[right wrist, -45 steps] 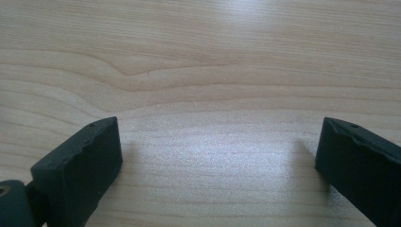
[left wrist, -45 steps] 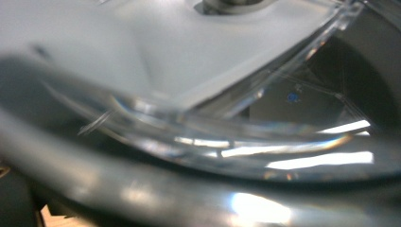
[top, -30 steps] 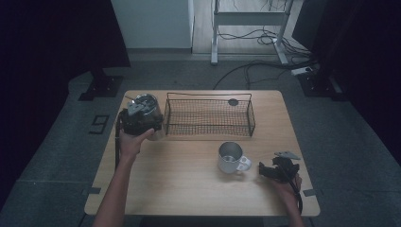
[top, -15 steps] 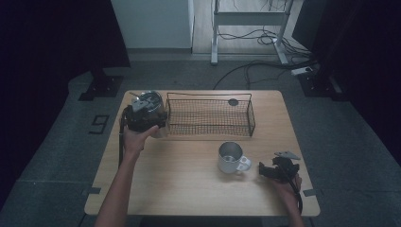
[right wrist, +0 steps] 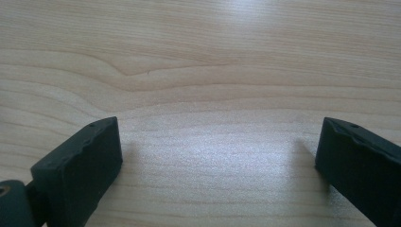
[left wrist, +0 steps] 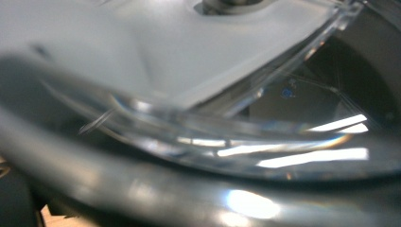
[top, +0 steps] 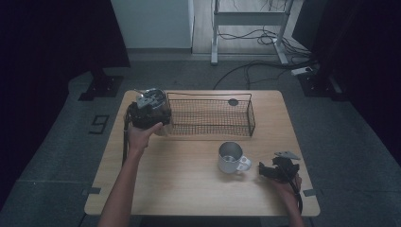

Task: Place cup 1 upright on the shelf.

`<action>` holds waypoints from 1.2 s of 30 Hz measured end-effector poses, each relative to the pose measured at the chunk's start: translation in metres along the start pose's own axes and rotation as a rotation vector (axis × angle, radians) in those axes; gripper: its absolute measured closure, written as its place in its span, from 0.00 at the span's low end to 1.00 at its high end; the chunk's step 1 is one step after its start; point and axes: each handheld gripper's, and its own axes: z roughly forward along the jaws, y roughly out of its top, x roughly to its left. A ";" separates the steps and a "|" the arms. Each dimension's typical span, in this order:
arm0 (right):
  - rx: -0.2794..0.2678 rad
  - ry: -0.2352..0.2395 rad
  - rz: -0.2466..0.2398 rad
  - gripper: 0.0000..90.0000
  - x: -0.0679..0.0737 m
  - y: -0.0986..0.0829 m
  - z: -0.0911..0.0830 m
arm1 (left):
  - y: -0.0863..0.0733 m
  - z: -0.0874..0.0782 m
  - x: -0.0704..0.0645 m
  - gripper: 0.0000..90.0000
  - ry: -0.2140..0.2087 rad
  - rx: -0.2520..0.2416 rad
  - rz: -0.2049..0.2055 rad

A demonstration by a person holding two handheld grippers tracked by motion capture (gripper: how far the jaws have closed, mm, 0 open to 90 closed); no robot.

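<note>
Wooden table (top: 179, 179): left gripper (top: 147, 112) shifted right, against basket (top: 210, 115) end.

I see clear glass object with metal parts (top: 152, 100) upper left of frame, at left end of wire basket (top: 210, 116), held up by my left gripper (top: 147, 113). Steel mug (top: 231, 157), upright, handle right, sits lower centre-right on table.

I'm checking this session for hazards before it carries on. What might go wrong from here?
1. The left tool holds a shiny metal and glass object close beside the wire basket; it might catch the rim there. How firm the grip is cannot be told.
2. The metal mug stands near the open right tool; a careless move could knock it.
</note>
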 end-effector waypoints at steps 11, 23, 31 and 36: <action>0.000 0.000 -0.001 0.01 0.000 0.000 0.000 | 0.010 0.012 -0.006 0.04 0.008 0.009 -0.010; 0.000 0.000 -0.001 0.01 0.000 0.000 0.000 | 0.017 0.024 -0.010 0.04 -0.011 0.002 -0.042; 0.000 0.000 -0.001 0.01 0.000 0.000 0.000 | 0.019 0.033 -0.014 0.05 -0.013 0.018 -0.043; 0.000 0.000 -0.001 0.01 0.000 0.000 0.000 | 0.022 0.037 -0.016 0.05 -0.020 0.016 -0.042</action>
